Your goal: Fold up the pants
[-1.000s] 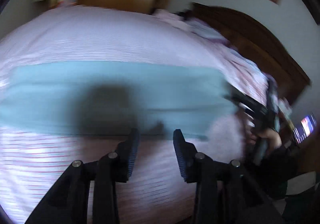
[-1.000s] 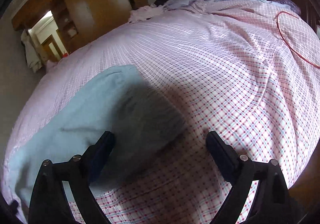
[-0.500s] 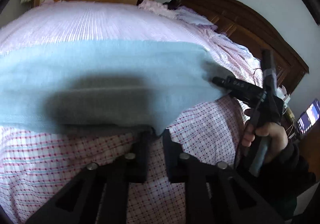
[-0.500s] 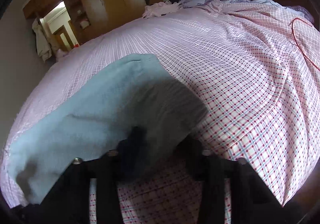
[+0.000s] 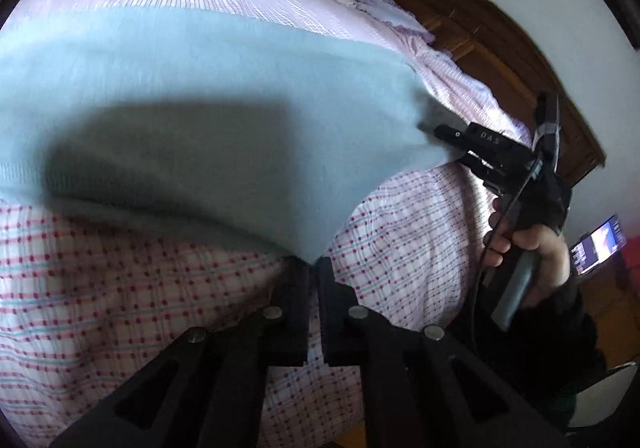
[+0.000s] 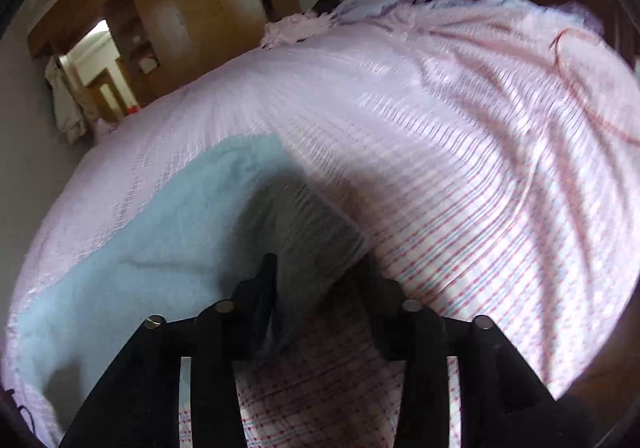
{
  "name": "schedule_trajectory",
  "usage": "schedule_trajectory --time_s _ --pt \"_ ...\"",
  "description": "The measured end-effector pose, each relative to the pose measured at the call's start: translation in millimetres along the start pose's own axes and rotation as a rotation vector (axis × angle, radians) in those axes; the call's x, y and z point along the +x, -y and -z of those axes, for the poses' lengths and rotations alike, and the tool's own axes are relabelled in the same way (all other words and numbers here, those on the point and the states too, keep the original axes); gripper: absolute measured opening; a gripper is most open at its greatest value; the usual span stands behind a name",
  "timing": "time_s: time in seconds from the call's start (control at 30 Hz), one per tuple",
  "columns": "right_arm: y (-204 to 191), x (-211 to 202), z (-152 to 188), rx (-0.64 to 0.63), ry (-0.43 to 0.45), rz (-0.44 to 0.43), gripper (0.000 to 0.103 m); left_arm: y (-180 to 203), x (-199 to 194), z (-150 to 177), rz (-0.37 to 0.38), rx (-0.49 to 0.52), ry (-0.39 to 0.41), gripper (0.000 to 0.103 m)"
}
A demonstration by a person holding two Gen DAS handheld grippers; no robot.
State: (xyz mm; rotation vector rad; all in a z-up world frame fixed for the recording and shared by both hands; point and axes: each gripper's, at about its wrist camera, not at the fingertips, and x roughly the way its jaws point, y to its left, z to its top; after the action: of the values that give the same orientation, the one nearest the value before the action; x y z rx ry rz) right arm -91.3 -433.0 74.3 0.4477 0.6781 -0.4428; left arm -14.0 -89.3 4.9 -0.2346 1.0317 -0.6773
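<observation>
The light blue pants [image 5: 208, 119] lie stretched in a long band across a bed [image 5: 120, 288] covered with a pink and white checked sheet. In the left wrist view the left gripper [image 5: 314, 266] sits at the near edge of the cloth, its jaws closed on a corner of the pants that comes to a point right between the fingertips. A dark shadow falls over the middle of the cloth just beyond it. Off to the right in that same view, the right gripper [image 5: 442, 133] meets the far corner of the pants, and a hand [image 5: 532, 248] in a dark sleeve holds its handle. In the right wrist view the right gripper [image 6: 316, 276] has that end of the pants between its fingers, the cloth bunched and shadowed there; its jaws are opening, and the left finger [image 6: 266, 288] lies against the fabric while the right one is blurred, so whether the cloth is pinched cannot be told for sure. From there the pants [image 6: 140, 248] run away to the left across the bed [image 6: 460, 187]. A dark wooden headboard [image 5: 480, 31] stands behind the bed with crumpled bedding [image 6: 380, 3] piled against it, and a wooden wardrobe [image 6: 180, 7] stands by a lit doorway.
</observation>
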Motion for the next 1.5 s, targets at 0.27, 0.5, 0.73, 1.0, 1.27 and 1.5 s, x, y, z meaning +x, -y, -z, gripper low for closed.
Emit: schedule_trajectory --time_s 0.27,0.5,0.73,1.0,1.27,1.5 --pt "-109.3 -76.8 6.4 -0.357 0.145 -0.150 0.047 -65.9 -106.9 9.5 0.017 -0.089 0.160 0.005" --pt "-248.7 -71.6 84.3 -0.711 -0.058 -0.528 0.046 -169.8 -202.2 -3.9 -0.256 -0.296 0.396 0.005" --pt "-256.3 -18.5 140.8 -0.823 -0.326 -0.433 0.040 -208.2 -170.3 -26.0 -0.399 -0.256 0.253 0.005" --pt "-237.0 -51.2 133.2 -0.915 -0.243 -0.479 0.033 -196.2 -154.7 -3.0 -0.500 -0.252 0.199 0.004" --pt "-86.4 21.3 -32.2 -0.460 -0.113 -0.154 0.032 -146.4 -160.0 -3.4 -0.624 -0.099 0.305 0.004" --pt "4.5 46.6 -36.8 -0.378 -0.256 -0.077 0.007 -140.7 -130.6 2.1 -0.692 -0.065 0.230 0.004"
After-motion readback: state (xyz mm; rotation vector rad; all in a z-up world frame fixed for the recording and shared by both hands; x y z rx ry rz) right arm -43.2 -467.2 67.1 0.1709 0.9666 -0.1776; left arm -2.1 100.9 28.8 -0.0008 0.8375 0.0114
